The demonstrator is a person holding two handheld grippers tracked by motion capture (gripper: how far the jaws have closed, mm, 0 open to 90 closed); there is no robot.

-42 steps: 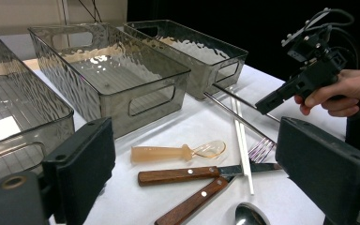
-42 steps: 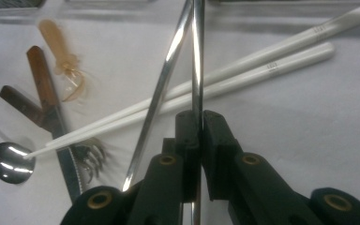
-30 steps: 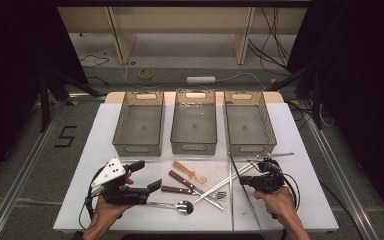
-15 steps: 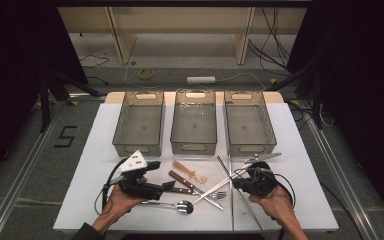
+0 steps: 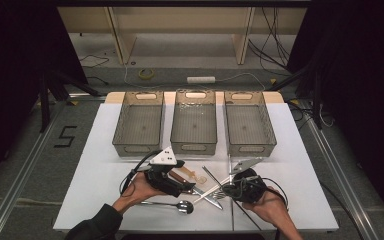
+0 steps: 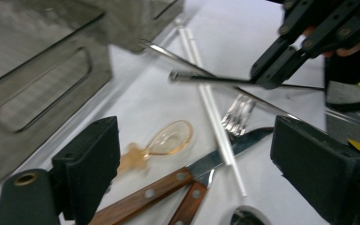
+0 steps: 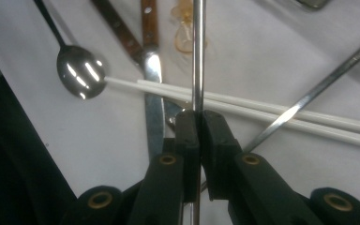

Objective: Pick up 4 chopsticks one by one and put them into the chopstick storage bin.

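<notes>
Work in hand: sorting loose cutlery from the white tabletop (image 5: 105,170) toward three grey bins (image 5: 194,127) at the 12 o'clock side.
Right gripper: the right gripper (image 7: 198,123) is clenched on a thin metal chopstick (image 7: 198,51), which runs straight up between its black jaws; in the high view the right gripper (image 5: 236,187) sits at about 5 o'clock of the pile.
Left gripper: the left gripper (image 6: 194,154) stands released, jaws wide apart, nothing between the pads; in the high view the left gripper (image 5: 180,187) hangs over the wooden-handled knives (image 6: 168,185).
What has changed: compared with a second ago, the left hand has slid from the 8 o'clock corner in to the pile, and the right hand has drawn in toward the middle with the chopstick held.
Pile: an amber plastic spoon (image 6: 161,140), a fork (image 6: 238,112), a pair of white chopsticks (image 7: 281,112) and a steel spoon (image 7: 81,71) lie mixed, some crossing one another.
Task's thing: the metal chopstick is off the heap at its gripped end, its far end pointing toward 11 o'clock across the white pair.
Meaning: judged from this, one piece is secured and the left gripper is lining up on a knife; no bin holds cutlery yet.
</notes>
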